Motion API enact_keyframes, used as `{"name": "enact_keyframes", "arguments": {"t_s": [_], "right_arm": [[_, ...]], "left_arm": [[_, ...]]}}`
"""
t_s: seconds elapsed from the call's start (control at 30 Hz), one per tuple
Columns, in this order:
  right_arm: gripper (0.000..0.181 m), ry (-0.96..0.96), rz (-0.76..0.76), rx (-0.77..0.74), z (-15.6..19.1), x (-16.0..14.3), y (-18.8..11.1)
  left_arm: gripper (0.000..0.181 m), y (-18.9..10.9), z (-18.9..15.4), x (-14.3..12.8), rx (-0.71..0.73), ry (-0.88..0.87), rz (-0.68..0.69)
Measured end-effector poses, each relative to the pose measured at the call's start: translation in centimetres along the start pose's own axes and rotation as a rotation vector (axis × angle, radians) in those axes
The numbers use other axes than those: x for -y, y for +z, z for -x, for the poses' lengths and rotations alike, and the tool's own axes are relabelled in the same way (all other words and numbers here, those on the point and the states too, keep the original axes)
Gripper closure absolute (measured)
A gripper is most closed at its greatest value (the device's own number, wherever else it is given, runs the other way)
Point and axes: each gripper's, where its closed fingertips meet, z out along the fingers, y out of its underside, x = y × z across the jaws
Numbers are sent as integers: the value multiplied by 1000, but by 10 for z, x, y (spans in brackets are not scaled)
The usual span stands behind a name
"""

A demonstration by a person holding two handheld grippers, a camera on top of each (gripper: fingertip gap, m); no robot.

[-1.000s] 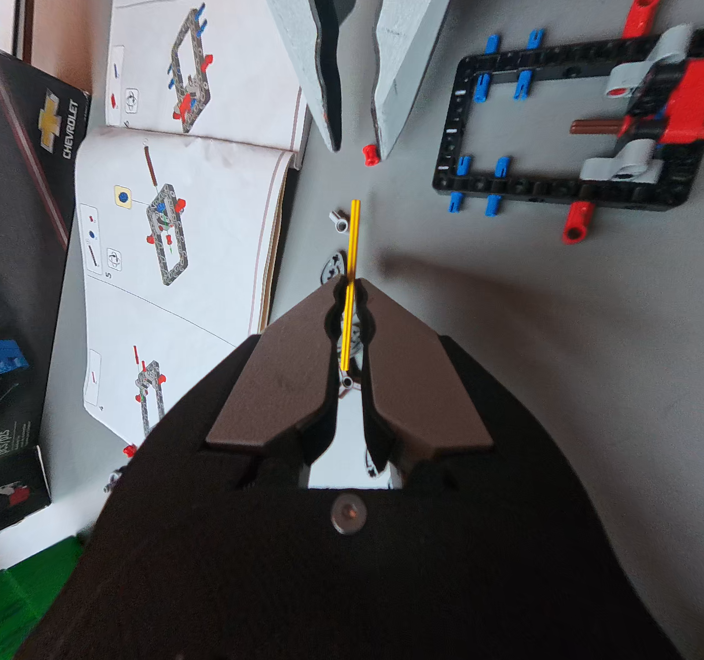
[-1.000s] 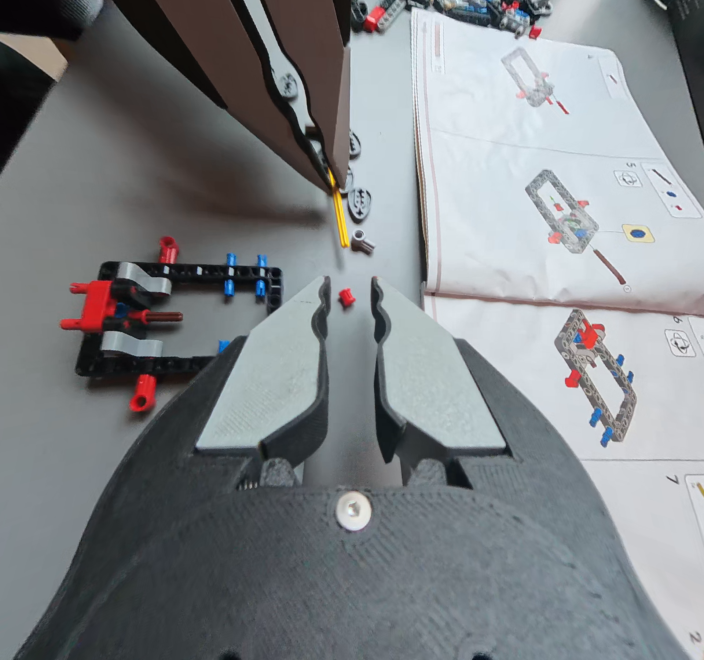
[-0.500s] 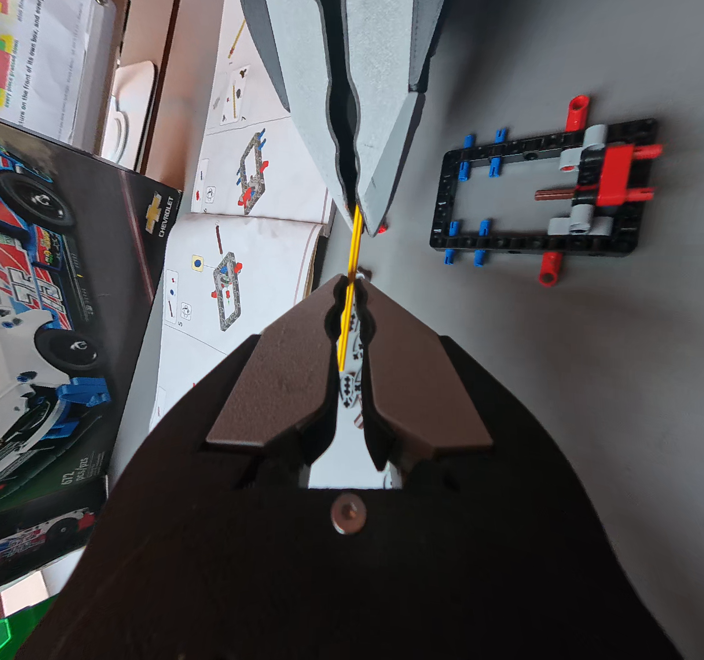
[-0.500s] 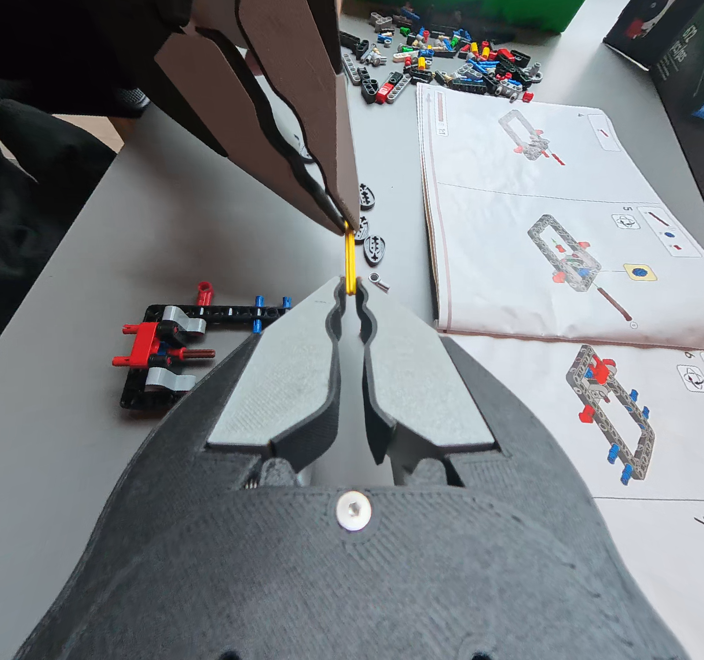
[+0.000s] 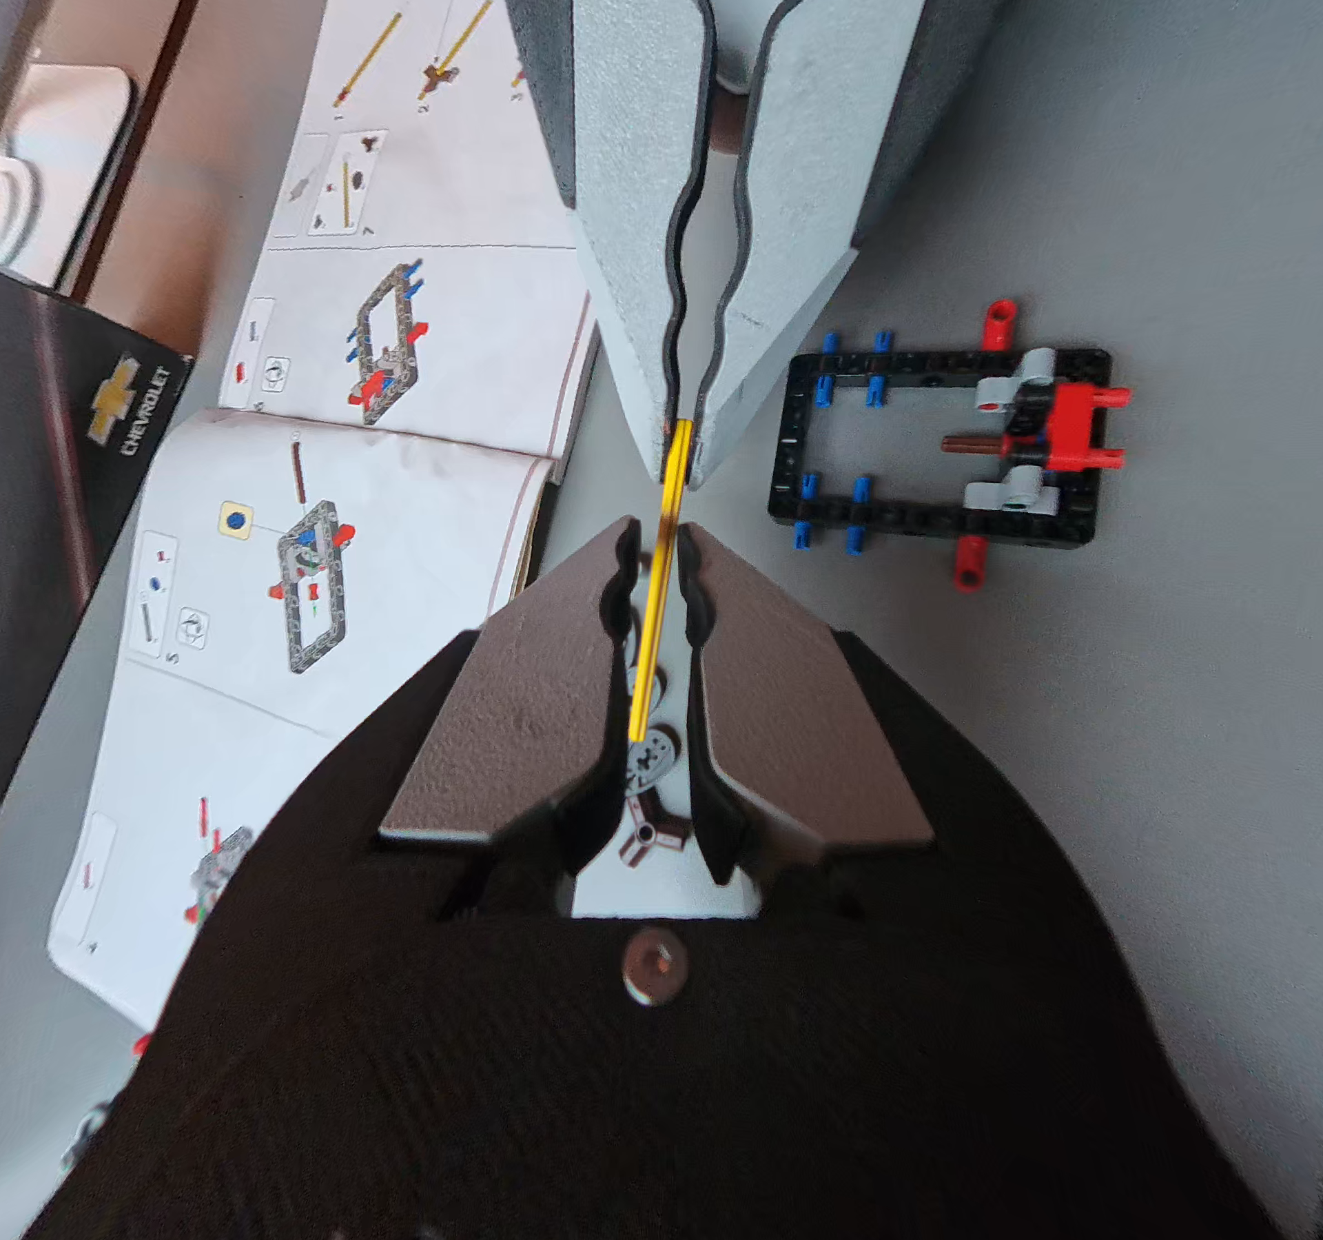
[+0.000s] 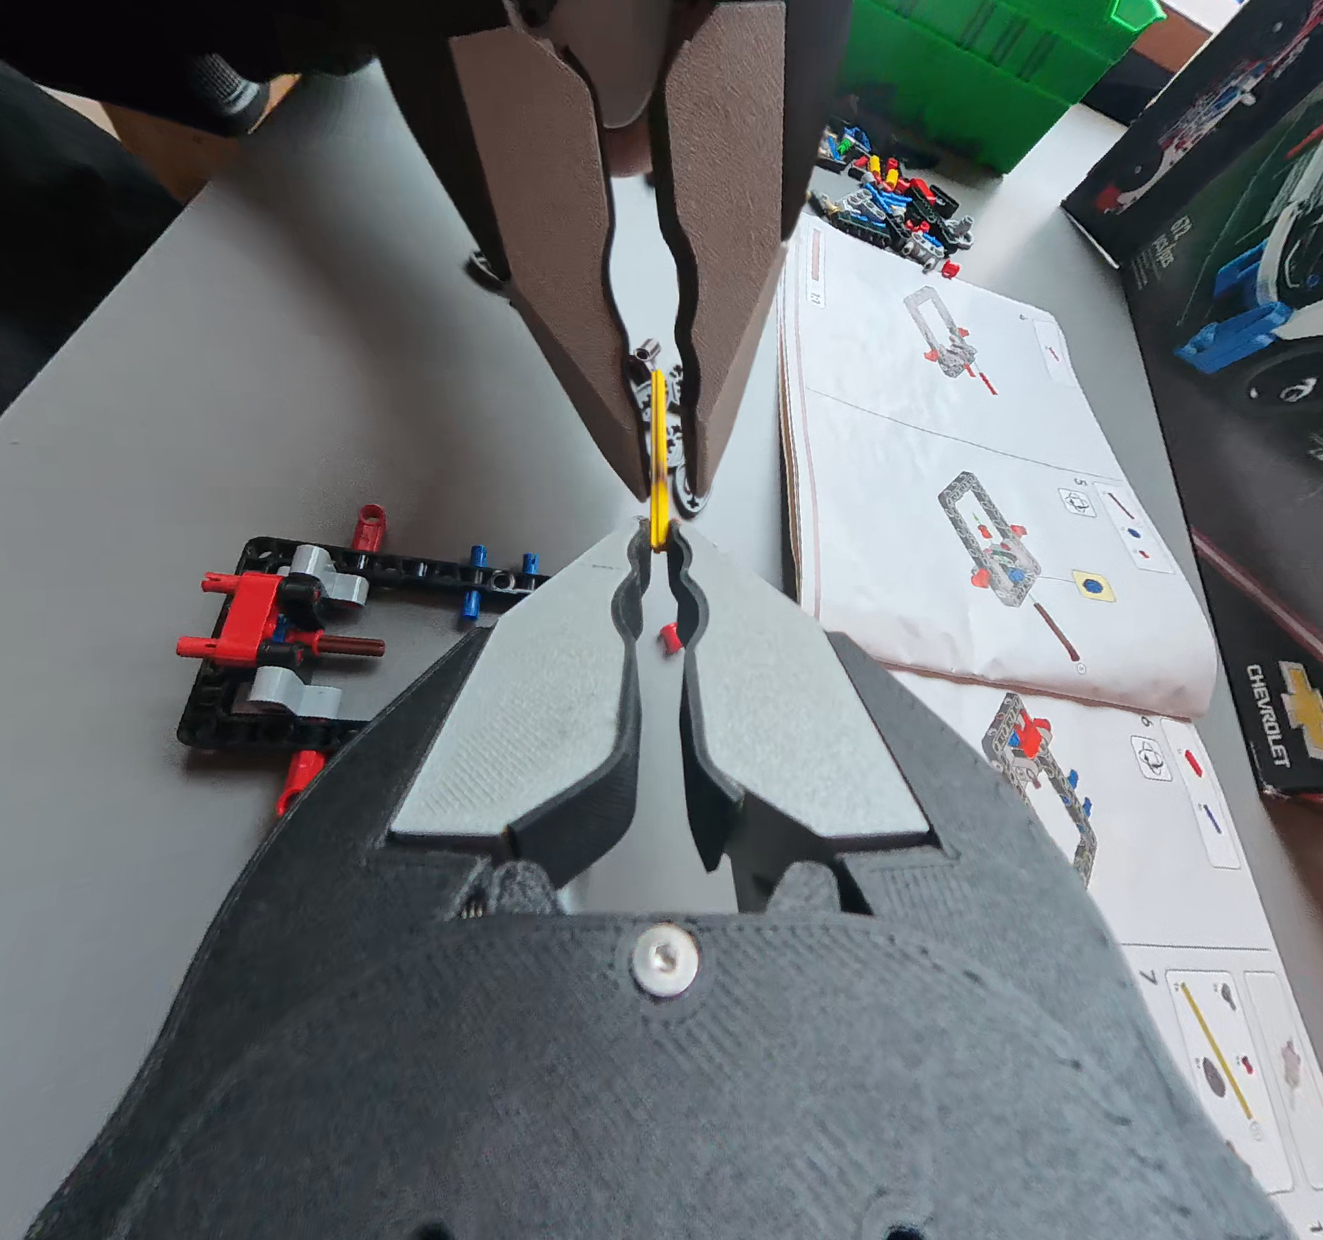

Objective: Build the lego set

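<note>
Grey surface [image 6: 215, 360] is the whole stage, so I'll place everything off the black frame [image 5: 787, 446], that half-built rectangle with blue pins, grey arms and a red block at one end. Biggest thing around is the green bin [image 6: 988, 38], way off at the far end of the surface from the frame, with a heap of loose parts [image 6: 888, 210] in front of it. Dark car box [image 6: 1246, 317] stands along the far edge, well apart from the frame. Open instruction booklet [image 5: 401, 461] lies flat on the other side of both tongs from the frame. Then the two tools, tip to tip just beside the frame's pin end: left tongs [image 5: 653, 539], brown, have their fingers slightly apart, and I can't tell whether they actually touch the axle that runs up the gap. Right tongs [image 6: 657, 536], grey, are pinched together at the tips on the yellow axle [image 5: 662, 561], which is up in the air between the two tools, near the frame but not touching it. Small stuff: some grey round pieces [image 5: 648, 761] and a brown three-armed piece [image 5: 648, 837] on the surface under the left tongs, and a tiny red bush [image 6: 669, 636] under the right ones, close to the frame.
</note>
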Motion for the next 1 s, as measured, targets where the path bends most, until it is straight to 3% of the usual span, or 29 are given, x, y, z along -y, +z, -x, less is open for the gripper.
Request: {"name": "enact_keyframes", "arguments": {"t_s": [0.37,1.0], "right_arm": [[180,19,-37,22,0,-1,-4],[178,79,-8,67,-2,-15,-3]], "left_arm": [[178,7,-6,6,-147,-86,-108],[179,8,-3,2,-199,-163,-209]]}}
